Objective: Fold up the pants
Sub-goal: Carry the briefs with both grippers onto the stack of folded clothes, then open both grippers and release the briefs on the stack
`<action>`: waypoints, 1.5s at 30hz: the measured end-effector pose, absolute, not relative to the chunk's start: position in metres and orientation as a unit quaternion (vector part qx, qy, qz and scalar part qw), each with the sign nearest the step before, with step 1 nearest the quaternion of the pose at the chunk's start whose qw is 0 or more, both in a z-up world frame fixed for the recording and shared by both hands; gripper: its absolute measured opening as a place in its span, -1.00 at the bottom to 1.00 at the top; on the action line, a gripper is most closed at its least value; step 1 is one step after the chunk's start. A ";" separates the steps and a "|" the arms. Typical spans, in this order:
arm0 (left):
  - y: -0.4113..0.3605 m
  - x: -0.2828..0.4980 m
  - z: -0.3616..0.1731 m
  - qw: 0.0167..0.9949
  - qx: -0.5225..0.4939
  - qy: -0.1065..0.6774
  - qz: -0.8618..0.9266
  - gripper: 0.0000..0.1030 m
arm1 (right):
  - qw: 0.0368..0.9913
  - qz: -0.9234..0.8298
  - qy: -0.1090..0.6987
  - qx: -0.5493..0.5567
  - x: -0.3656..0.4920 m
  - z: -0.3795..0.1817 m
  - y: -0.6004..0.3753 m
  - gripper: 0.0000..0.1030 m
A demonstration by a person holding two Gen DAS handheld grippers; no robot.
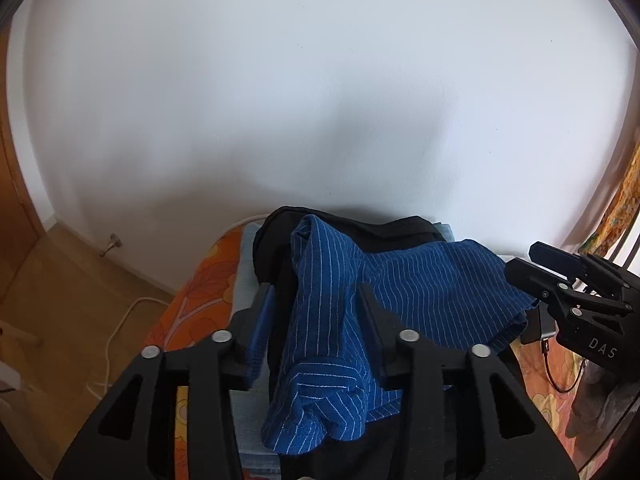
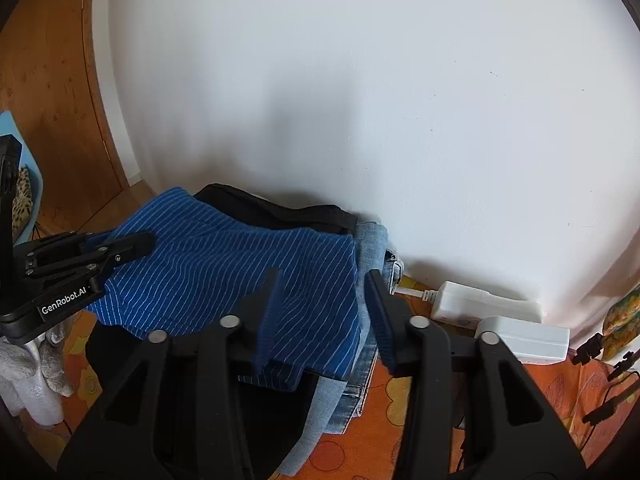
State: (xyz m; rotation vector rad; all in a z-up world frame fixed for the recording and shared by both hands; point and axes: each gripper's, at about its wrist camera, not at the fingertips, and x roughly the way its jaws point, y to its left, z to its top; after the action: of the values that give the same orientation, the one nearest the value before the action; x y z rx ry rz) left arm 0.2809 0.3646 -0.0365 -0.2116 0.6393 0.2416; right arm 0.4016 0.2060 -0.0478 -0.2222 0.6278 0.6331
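The blue pin-striped pants (image 1: 420, 292) (image 2: 224, 264) lie folded and a little bunched on top of a stack, over a black garment (image 1: 276, 236) and light denim jeans (image 2: 372, 240). My left gripper (image 1: 316, 292) is open, its jaws standing either side of a bunched fold at the pants' left end, with a gap at the left pad. My right gripper (image 2: 323, 276) is open over the pants' right edge, which lies loose between its fingers. Each gripper shows in the other's view, the right gripper (image 1: 524, 258) at the far right and the left gripper (image 2: 136, 242) at the left.
The stack sits on an orange flowered cover (image 2: 384, 396) against a white wall (image 1: 320, 100). Two white power blocks (image 2: 480, 304) lie by the wall to the right, with black cables (image 2: 608, 396) beyond. A white cable (image 1: 120, 320) runs over the wooden floor on the left.
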 end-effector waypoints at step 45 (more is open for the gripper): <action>0.184 0.042 0.062 0.974 -0.058 0.216 0.037 0.51 | 0.938 0.260 0.203 -0.110 0.111 0.075 0.022 1.00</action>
State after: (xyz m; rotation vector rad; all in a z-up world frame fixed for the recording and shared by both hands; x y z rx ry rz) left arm 0.0420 0.1843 0.0624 -0.1164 0.4356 0.0754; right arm 0.1111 0.0222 0.0755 -0.2237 0.4148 0.5309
